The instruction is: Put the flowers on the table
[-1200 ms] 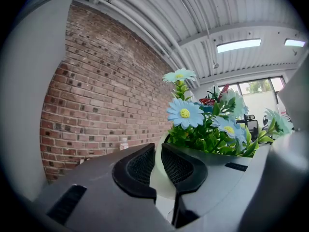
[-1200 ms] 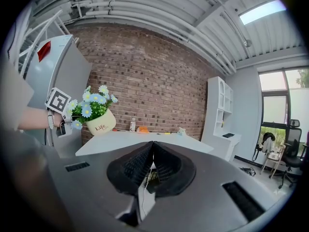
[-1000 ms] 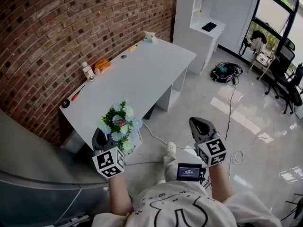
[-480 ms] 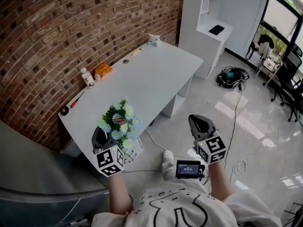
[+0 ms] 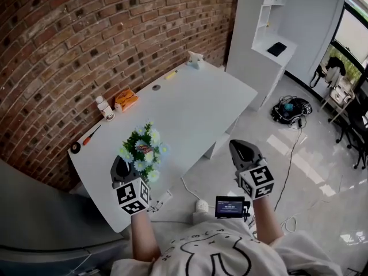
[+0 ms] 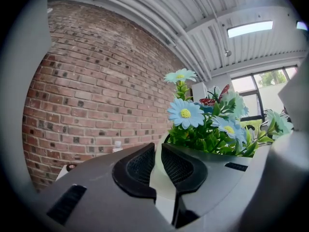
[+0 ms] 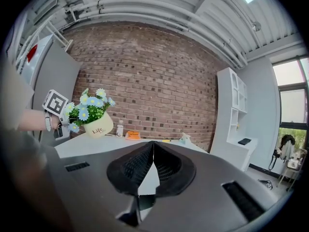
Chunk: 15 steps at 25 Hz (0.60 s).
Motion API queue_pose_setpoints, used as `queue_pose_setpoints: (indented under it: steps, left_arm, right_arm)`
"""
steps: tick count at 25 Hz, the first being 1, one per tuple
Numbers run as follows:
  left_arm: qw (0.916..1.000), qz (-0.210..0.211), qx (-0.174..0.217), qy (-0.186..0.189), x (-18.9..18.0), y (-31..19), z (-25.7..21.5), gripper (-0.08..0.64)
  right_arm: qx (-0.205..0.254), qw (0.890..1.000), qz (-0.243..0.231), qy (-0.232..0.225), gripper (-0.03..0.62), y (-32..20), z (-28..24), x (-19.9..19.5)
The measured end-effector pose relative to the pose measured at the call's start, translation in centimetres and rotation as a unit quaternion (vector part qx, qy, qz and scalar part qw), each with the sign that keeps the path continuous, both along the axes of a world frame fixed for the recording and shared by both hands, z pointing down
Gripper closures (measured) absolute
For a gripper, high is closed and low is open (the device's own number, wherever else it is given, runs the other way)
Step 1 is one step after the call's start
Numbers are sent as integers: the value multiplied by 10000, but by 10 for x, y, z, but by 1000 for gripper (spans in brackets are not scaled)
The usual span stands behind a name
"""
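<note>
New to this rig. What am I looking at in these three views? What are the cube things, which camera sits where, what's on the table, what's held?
There is no robot here. A person holds a two-jaw gripper in each hand, and the marker cubes are part of the grippers. The head view comes from a camera on the person's head, looking down. The other two views come from cameras riding on each gripper, looking along its jaws. The left gripper is clamped on the rim of a pot of blue flowers, held tilted in the air at the near end of the white table. The right gripper is shut and empty. By the brick wall the table holds a small bottle, an orange packet and a screwdriver.
</note>
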<state>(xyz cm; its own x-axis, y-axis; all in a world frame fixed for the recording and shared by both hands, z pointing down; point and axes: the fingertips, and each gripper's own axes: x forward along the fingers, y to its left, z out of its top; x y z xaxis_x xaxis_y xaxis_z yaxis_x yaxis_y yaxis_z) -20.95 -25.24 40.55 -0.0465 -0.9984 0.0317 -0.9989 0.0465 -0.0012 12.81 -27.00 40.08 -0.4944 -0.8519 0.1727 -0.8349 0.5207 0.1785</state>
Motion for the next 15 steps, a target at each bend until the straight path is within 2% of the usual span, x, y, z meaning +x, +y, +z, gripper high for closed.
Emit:
queue_pose_setpoints:
  steps: [9,15]
  left_arm:
    - [9996,-274,-105,-3,15,-83,8,509]
    - [9992,-305,-258,-6,22,-120,22,509]
  right_arm:
    - [-89,9998,-175,-13,575,-100,4,23]
    - [-194,9997,-137,-62,575,-144,13,31]
